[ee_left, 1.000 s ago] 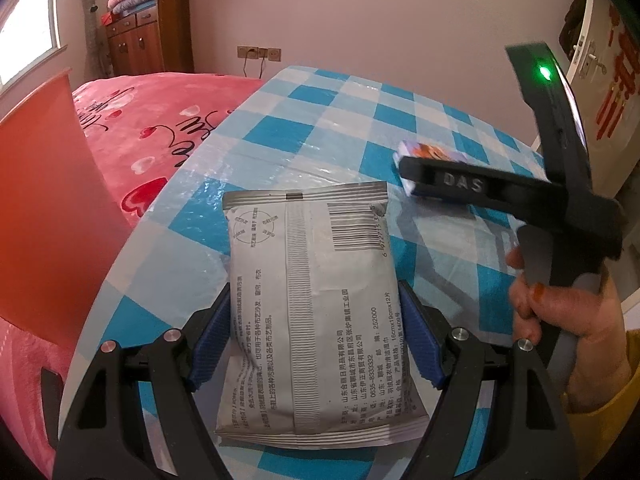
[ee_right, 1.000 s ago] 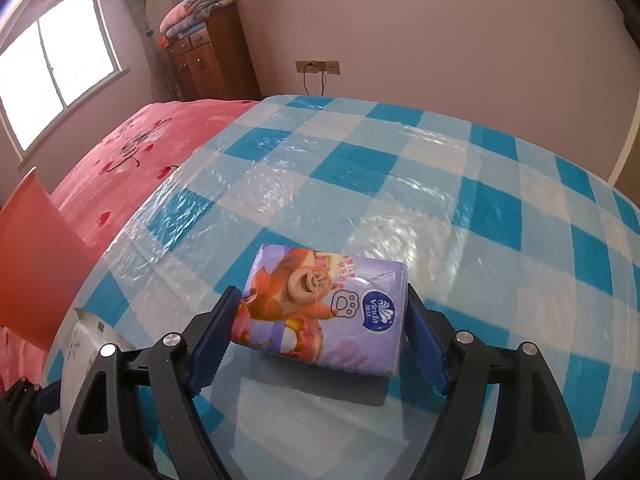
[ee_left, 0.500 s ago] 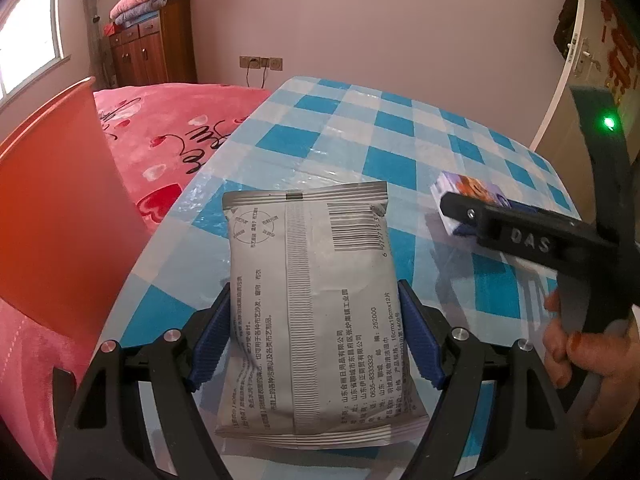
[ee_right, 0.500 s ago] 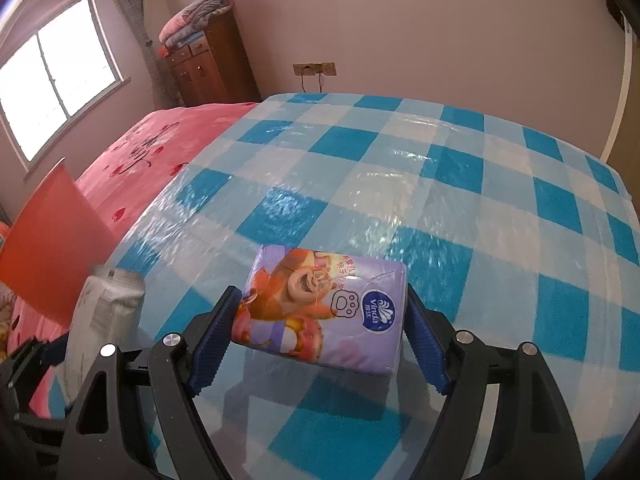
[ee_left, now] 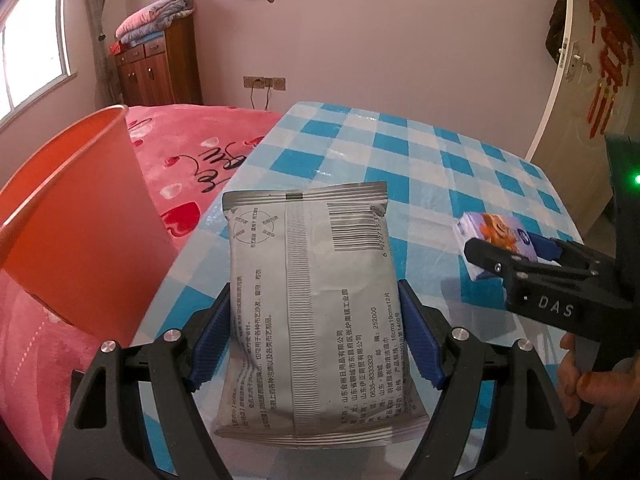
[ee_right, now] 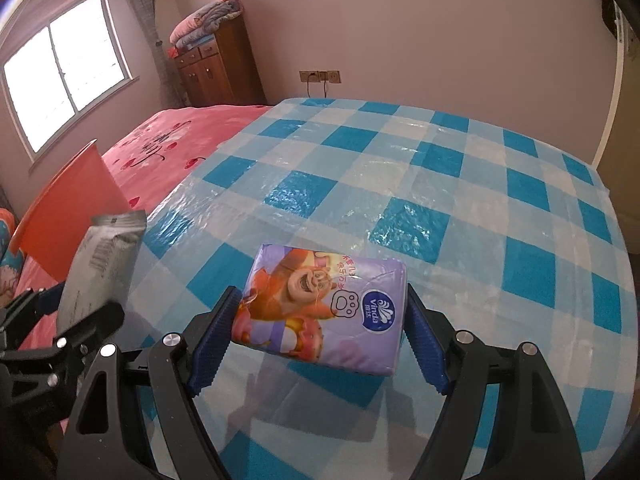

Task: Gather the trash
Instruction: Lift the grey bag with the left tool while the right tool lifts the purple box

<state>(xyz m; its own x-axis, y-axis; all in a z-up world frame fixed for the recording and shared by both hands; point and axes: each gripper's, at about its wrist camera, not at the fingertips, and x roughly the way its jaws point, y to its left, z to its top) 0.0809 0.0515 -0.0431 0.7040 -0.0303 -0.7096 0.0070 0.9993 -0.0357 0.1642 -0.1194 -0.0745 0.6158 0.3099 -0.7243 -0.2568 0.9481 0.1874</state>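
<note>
Packets clamped in both grippers above checked surface

Left hand-held gripper [ee_left: 314, 336]: blue pads pressed on both long edges of a grey foil packet [ee_left: 316, 292], gripped firmly. Packet lifted clear of the surface [ee_left: 400, 152], barcode and printed text facing the camera, sealed top edge pointing away. An orange bin [ee_left: 76, 216] stands to the left of the packet, beside the edge of the surface, against the pink bedspread [ee_left: 192, 168]; its rim is near the packet's height in the left wrist view.

Right hand-held gripper [ee_right: 320, 340]: pads closed on the short sides of a purple tissue pack [ee_right: 324, 316] with a cartoon bear print, held above the blue-and-white checked cloth; its shadow falls on the cloth below. In the left wrist view the same pack [ee_left: 492, 240] shows at the right, in the black fingers, with the person's hand [ee_left: 588, 380] on the handle.

In the right wrist view the grey packet [ee_right: 100, 264] sits at far left, the bin [ee_right: 68, 216] behind it.
</note>
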